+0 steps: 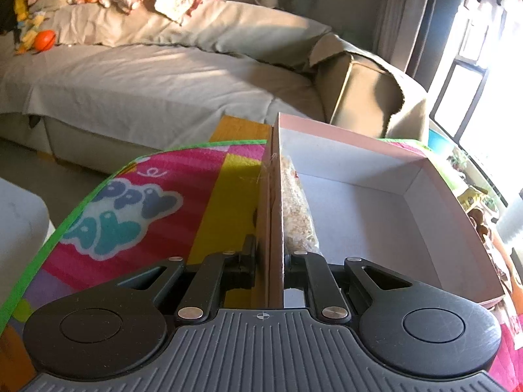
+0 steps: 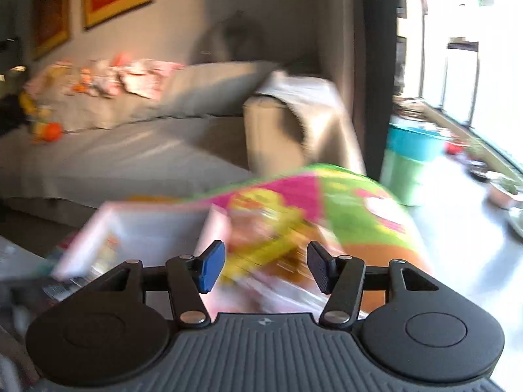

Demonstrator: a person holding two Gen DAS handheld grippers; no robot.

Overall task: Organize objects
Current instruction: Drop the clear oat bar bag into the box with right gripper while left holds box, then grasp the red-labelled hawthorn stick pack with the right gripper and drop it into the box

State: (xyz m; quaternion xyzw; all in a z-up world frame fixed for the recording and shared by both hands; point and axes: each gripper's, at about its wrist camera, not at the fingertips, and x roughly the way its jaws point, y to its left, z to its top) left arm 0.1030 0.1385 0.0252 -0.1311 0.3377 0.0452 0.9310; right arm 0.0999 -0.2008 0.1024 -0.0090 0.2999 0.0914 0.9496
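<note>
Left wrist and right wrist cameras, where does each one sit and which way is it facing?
Left wrist: sits behind the left hand-held gripper, facing a sofa; fingers clamp the pink box wall, over a play mat.
Right wrist: sits behind the right hand-held gripper, open over blurred colourful packets; only fingers show.
Shared: sofa, mat, box, bright window.

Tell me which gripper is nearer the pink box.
Left. The left gripper is clamped on the pink box wall, one finger on each side. The right gripper is open and holds nothing; its blurred view shows the box ahead to its left.
</note>
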